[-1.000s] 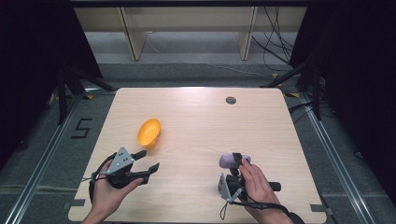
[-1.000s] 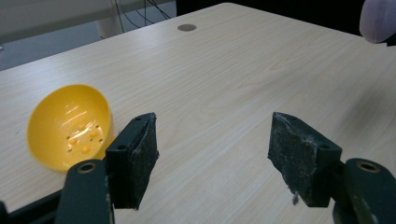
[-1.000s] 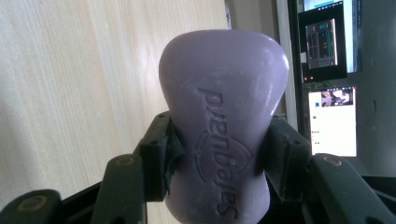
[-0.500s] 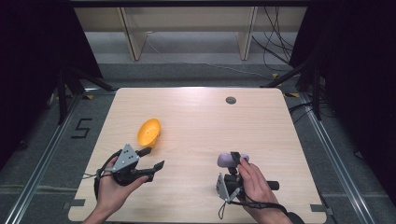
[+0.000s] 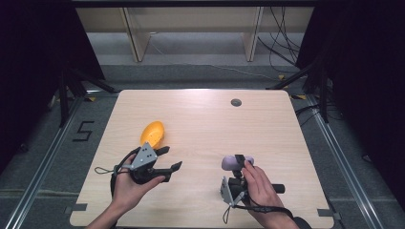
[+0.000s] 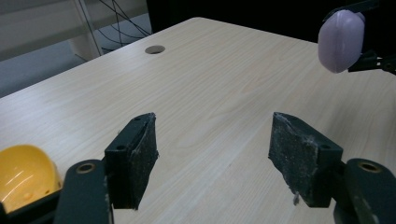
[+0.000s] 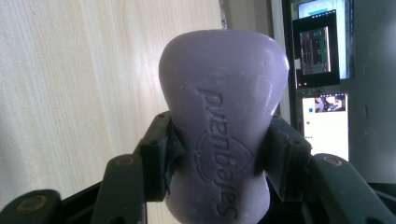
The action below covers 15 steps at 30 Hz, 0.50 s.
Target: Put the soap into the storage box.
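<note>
Pale wood-grain table [image 5: 200, 119] with rounded corners, seen from above, set on grey carpeted floor [image 5: 43, 143] marked with a taped figure five at the left. Small round cable hole [image 5: 236, 102] near the table's far edge, right of centre. Beyond the table, light wooden shelf legs [image 5: 133, 33] and loose black cables [image 5: 282, 43]; dark curtains at both sides. In the right claw view, lit monitor screens [image 7: 324, 84] off past the table edge. Yellow bowl-like shell [image 5: 153, 133] lying on the table's left half, just beyond the left claw [image 5: 170, 158]. Left hand [image 5: 125, 186] coming in from the bottom edge, wrapped around the left claw's body, grey three-cornered plate on top, jaws pointing right and slightly away across the table, spread wide apart with nothing between, bare wood showing between the pads [image 6: 135, 158] in the left claw view. Right hand [image 5: 260, 183] entering from the lower right, holding the right claw [image 5: 239, 161] pointing away from the person. Right claw closed tight on a lilac bar of soap [image 5: 234, 161], clamped across its narrow waist, embossed lettering facing the camera in the right claw view, bar sitting over the table's right half near the front, well apart from the yellow shell.
</note>
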Tool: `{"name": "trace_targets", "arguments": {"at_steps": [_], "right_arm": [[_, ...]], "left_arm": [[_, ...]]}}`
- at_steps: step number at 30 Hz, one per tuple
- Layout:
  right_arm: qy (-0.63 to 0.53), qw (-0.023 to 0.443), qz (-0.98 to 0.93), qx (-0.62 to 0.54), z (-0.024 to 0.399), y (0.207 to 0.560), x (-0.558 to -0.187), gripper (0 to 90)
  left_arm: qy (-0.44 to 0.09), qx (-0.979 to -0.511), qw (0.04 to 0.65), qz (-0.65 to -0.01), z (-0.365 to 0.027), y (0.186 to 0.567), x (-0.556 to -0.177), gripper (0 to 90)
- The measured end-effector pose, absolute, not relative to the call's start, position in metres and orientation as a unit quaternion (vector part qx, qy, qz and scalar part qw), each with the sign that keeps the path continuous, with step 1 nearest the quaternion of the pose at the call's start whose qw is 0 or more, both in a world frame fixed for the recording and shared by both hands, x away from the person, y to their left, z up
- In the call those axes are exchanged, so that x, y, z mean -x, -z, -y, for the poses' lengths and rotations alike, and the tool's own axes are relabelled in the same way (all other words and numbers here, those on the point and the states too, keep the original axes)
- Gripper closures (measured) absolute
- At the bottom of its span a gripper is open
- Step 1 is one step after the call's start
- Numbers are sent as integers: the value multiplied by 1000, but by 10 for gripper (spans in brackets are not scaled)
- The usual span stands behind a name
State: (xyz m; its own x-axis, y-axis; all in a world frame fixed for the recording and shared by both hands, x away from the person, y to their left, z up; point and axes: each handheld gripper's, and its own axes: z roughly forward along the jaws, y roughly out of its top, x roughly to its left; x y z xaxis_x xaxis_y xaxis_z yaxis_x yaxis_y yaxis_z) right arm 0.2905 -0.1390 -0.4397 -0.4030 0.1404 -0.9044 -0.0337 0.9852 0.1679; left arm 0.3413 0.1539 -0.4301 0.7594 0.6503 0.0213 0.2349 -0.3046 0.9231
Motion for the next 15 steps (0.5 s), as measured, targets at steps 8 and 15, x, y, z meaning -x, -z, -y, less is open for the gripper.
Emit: {"name": "trace_targets", "arguments": {"at_steps": [8,15], "right_arm": [[-78,550,-831,-16,136,438,-292,503],[-75,552,-830,-11,135,437,-293,504]], "left_arm": [[-191,-788,522,-266,-140,425,-345,321],[-169,-793,532,-244,-127,422,-346,322]]}}
